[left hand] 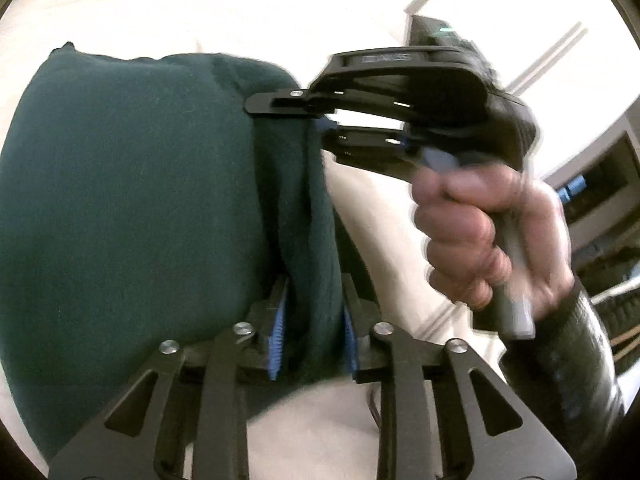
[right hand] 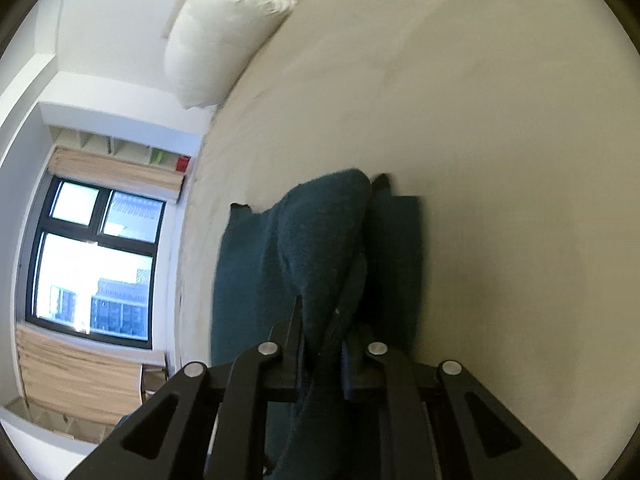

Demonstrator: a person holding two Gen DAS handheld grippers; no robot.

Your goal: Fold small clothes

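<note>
Left hand-held gripper: jaws part-way apart w/ a thick fold of dark green garment between the blue pads; pad contact looks loose on the 3 o'clock side, so can't tell if it truly pinches. Right hand-held gripper: jaws drawn together, clamped on a bunched ridge of the same cloth. In left wrist view the right unit comes in from 2 o'clock, person's hand around its grip, tips on the garment edge at 12 o'clock of the fold.

Garment lies on the bed, cream cover; one long edge lifted, rest flat toward 9 o'clock. Pillow well apart, 11 o'clock in right wrist view.

Step, my read: mid-fold, both units carrying one side edge over the body. Next calls for moving both together, edge kept taut and level, then laying it down square before letting go.

Material: soft knit or fleece, matte, fuzzy nap, thick; slumps in rounded rolls, no crisp crease. Bed cover smooth, slightly yielding.
</note>
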